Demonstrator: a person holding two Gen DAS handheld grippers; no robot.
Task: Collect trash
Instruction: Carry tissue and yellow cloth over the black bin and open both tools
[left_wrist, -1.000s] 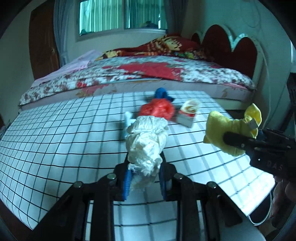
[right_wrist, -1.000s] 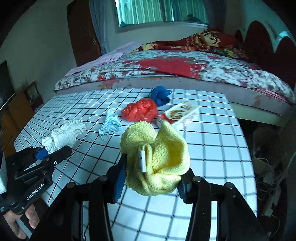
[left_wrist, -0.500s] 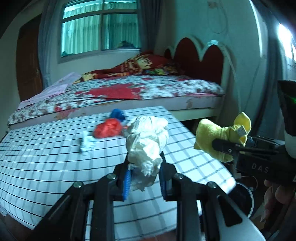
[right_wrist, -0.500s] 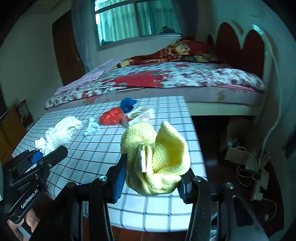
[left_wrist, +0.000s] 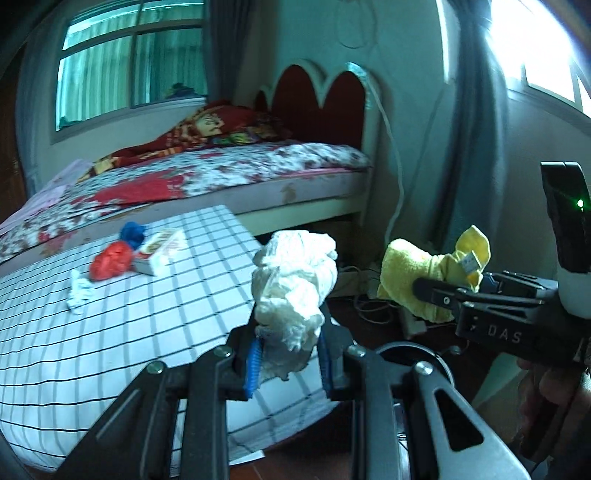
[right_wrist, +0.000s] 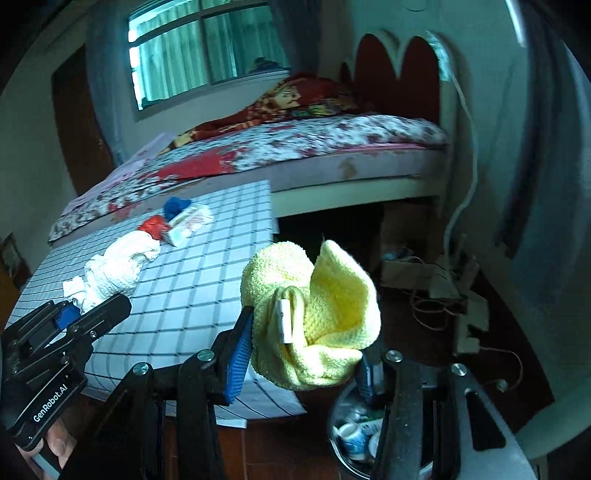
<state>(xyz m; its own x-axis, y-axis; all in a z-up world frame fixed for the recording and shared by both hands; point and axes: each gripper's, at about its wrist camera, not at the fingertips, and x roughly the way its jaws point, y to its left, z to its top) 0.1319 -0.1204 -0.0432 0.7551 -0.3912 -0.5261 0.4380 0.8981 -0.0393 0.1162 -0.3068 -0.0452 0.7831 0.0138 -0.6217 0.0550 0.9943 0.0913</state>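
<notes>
Both hands have swung away from the middle of the bench toward its right-hand end, where a bin with trash already inside stands on the floor, so dropping looks like the next step. The left claw is clenched on a white crumpled wad, now past the bench edge. The right claw grasps a yellow cloth just above the bin. More scraps lie on the bench.
</notes>
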